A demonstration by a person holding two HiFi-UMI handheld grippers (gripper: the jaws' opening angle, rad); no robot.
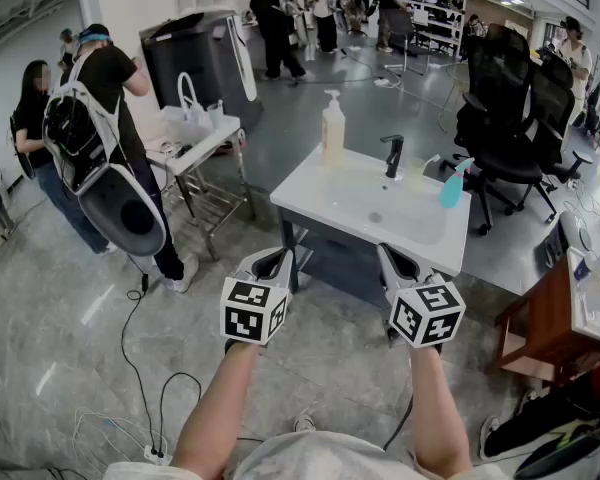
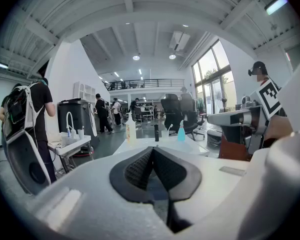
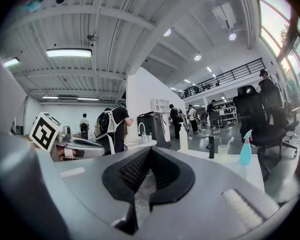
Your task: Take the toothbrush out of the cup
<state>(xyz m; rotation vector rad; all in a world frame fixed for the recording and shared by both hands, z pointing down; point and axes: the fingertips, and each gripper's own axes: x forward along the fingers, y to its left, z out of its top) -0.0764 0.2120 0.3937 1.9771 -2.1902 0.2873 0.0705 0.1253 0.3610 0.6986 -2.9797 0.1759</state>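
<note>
While left claw (image 2: 152, 150) and right claw (image 3: 149, 151) pressed together, toothbrush (image 3: 230, 141) in cup (image 3: 222, 152) well ahead

The near half of the white surface (image 1: 315, 206) lies bare and open from the front, while a soap bottle (image 1: 332, 128), black tap (image 1: 393, 155) and blue spray bottle (image 1: 453, 185) stand towards its far and right edges, flanking the cup (image 3: 223, 153).

Left gripper (image 1: 271, 262): held out in front, tipped slightly downward; jaws pressed together, nothing between them
Right gripper (image 1: 394, 261): beside the left one at the same height, nearly level; jaws pressed together, nothing between them
Forearms: left forearm (image 1: 215, 403) and right forearm (image 1: 435, 408) bare; both stretched forward, roughly parallel, apart from each other
Marker cubes: one on the back of each gripper, facing the head camera
</note>
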